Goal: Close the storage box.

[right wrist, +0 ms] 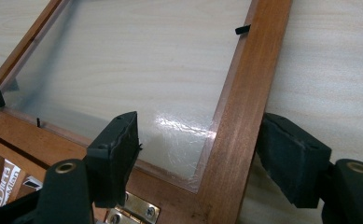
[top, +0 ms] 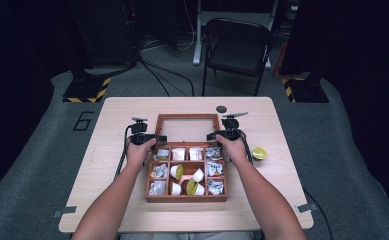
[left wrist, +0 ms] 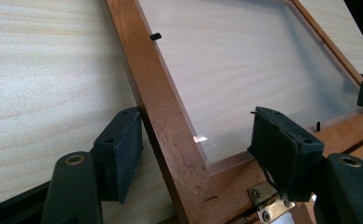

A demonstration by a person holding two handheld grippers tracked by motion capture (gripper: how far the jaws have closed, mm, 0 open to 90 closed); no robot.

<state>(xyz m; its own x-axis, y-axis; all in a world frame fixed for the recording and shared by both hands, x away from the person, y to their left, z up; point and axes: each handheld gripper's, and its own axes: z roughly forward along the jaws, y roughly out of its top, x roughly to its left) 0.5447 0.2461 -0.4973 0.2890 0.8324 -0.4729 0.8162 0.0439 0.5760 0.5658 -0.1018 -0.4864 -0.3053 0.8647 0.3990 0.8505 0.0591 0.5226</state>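
The forearms [top: 117, 200] are seen nearest, over the pale wooden table [top: 107, 165]. A compartmented wooden box [top: 187, 197] stands mid-table, its lid [top: 187, 117] laid open flat behind it. The hinged lid, a stiff frame around a smooth clear pane, is judged light but scratch-prone; the side rails are best gripped. Each rail is straddled, ungripped, by the left gripper [left wrist: 195, 154] and right gripper [right wrist: 200, 156].

Lid: hinged wooden lid frame [right wrist: 237, 126] with clear pane [right wrist: 137, 60], lying open on the table [right wrist: 328, 70].
Right gripper [right wrist: 200, 154]: 2 black jaws straddle the frame's side rail, apart from it.
Hinge: brass hinge [right wrist: 135, 212] at bottom.
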